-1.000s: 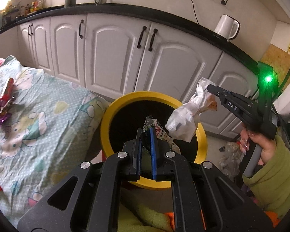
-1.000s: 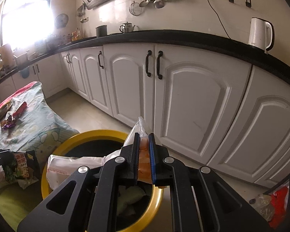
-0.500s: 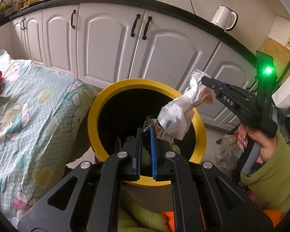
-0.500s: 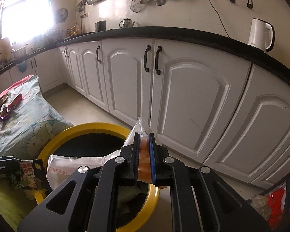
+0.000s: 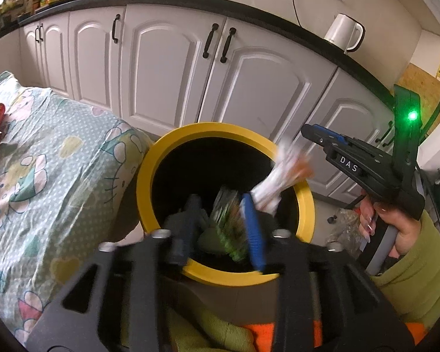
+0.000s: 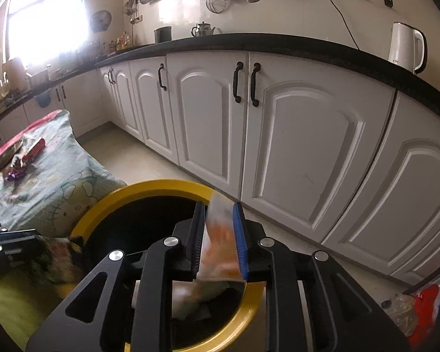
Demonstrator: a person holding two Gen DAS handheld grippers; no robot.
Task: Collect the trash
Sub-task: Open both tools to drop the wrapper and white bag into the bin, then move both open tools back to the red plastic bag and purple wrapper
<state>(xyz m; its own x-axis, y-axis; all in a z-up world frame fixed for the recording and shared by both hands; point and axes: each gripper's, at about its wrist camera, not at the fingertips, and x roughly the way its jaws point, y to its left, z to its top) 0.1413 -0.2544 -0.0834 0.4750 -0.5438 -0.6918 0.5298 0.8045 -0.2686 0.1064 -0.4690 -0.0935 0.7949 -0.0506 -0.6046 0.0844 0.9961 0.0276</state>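
A yellow-rimmed black trash bin (image 5: 173,149) (image 6: 102,208) stands on the floor below both grippers. My left gripper (image 5: 220,223) is open over the bin's mouth, and a green snack wrapper (image 5: 228,220), blurred, drops between its fingers. My right gripper (image 6: 218,243) is open over the bin's right rim; it also shows in the left wrist view (image 5: 322,138). A white and orange plastic bag (image 6: 220,246) (image 5: 281,176), blurred, slips down from it into the bin.
A table with a patterned cloth (image 5: 44,158) lies left of the bin, with several wrappers (image 6: 23,158) on it. White cabinets (image 6: 278,132) stand behind. A white kettle (image 5: 344,32) sits on the counter. Loose bags (image 6: 410,311) lie on the floor at right.
Both grippers have opened over the bin. The green wrapper and the white bag have been let go and are falling into it.
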